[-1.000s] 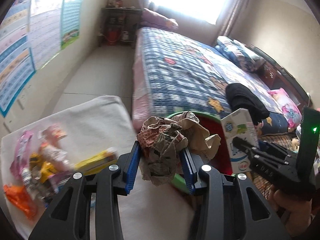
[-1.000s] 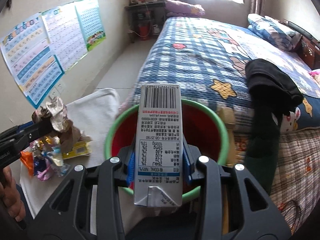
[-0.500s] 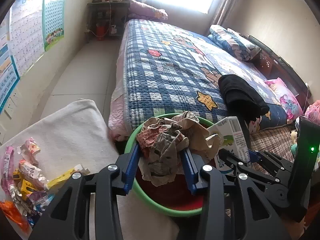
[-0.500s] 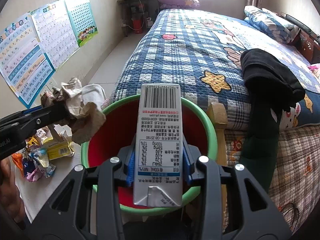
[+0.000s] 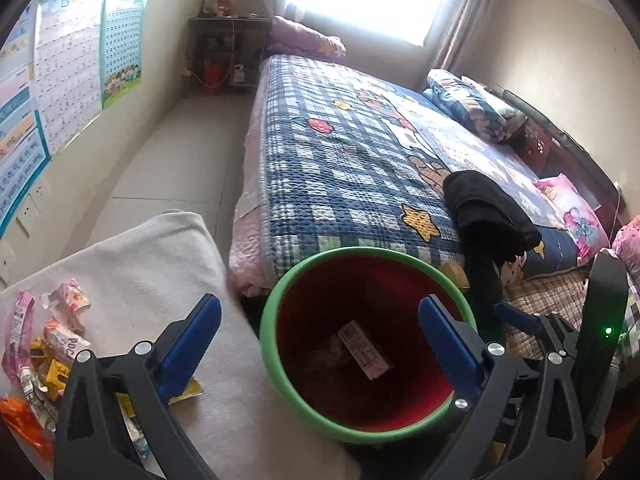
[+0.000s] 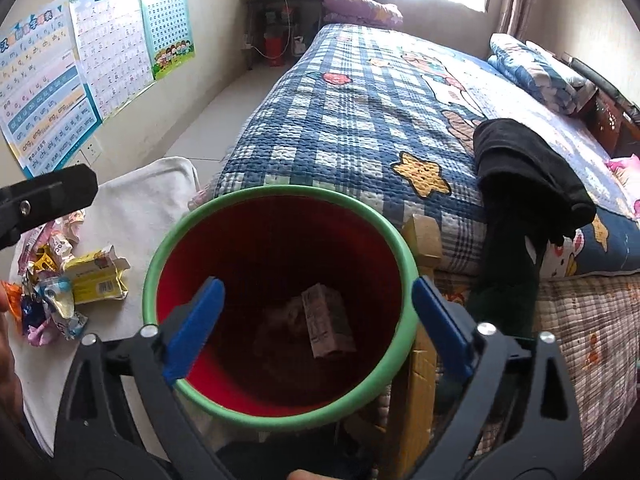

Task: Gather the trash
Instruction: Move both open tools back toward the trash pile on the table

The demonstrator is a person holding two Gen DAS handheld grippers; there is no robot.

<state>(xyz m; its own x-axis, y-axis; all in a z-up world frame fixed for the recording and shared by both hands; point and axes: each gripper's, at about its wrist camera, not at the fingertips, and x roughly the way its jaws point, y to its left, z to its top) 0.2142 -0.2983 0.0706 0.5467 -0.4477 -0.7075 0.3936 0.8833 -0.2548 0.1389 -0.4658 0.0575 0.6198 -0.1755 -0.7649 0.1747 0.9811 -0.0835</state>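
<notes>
Both grippers, left (image 5: 320, 316) and right (image 6: 316, 300), hang spread wide and empty over the red bin (image 6: 276, 194). At its bottom lies a carton (image 6: 328, 326) beside what looks like crumpled paper (image 6: 280, 320). Wrappers (image 5: 48, 344) litter the white cloth (image 5: 140, 248) left of the bin.

Left tool (image 5: 320, 330), right tool (image 6: 318, 322): black plastic arms, blue finger pads (image 5: 188, 342), silver screws, green indicator light.

My left gripper (image 5: 320, 334) has its blue-padded fingers (image 5: 192, 336) spread wide with nothing between them. My right gripper (image 6: 316, 320) is the same, blue-padded fingers (image 6: 196, 320) splayed and empty. Both point forward and down, side by side, right just beside left.
</notes>
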